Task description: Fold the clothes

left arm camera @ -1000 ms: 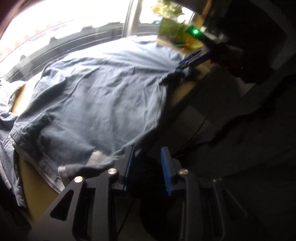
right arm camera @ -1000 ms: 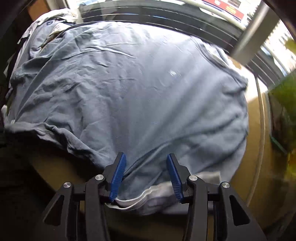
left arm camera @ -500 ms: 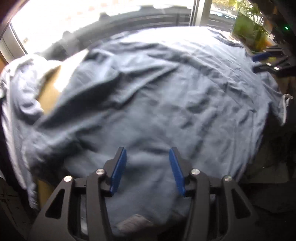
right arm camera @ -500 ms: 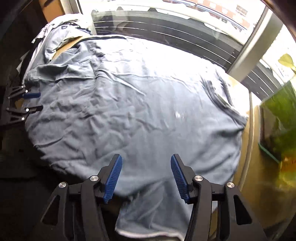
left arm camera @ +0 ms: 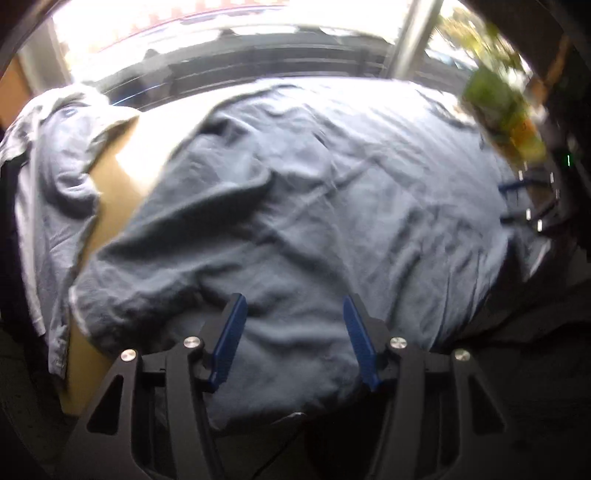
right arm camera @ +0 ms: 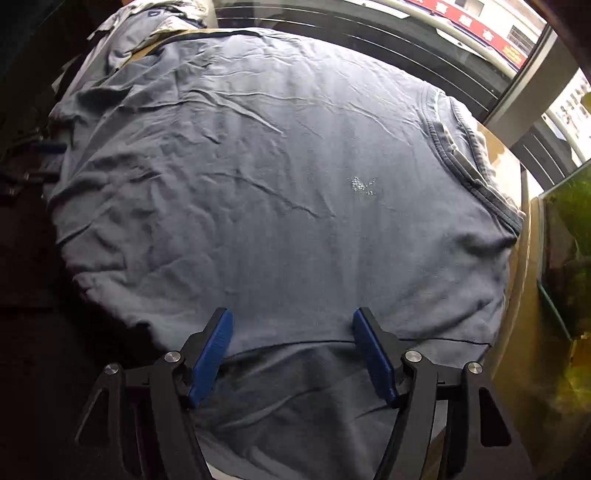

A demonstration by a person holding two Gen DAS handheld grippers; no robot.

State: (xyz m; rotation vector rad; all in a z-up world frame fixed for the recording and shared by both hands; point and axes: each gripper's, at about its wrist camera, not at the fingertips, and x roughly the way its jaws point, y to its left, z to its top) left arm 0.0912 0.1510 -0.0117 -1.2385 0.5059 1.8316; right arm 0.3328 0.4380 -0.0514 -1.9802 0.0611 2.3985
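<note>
A grey-blue T-shirt (right arm camera: 280,192) lies spread over the wooden table (right arm camera: 517,280), collar at the far right, a small white mark on its chest. It also shows in the left wrist view (left arm camera: 332,206), rumpled at its left end. My right gripper (right arm camera: 291,332) is open and empty above the shirt's near sleeve. My left gripper (left arm camera: 293,317) is open and empty above the shirt's near edge. The right gripper appears at the right edge of the left wrist view (left arm camera: 528,199); the left gripper's fingers (right arm camera: 48,147) show at the left edge of the right wrist view.
A pile of other grey clothes (left arm camera: 55,166) lies at the table's left end, also in the right wrist view (right arm camera: 147,33). A glass tank with green plants (right arm camera: 565,258) stands at the right end. A window with dark railing (left arm camera: 258,62) runs behind the table.
Both grippers let go of the shirt's edge and pulled back and up. The shirt now lies flatter across the table. The left view swung from the table's side to face the window.
</note>
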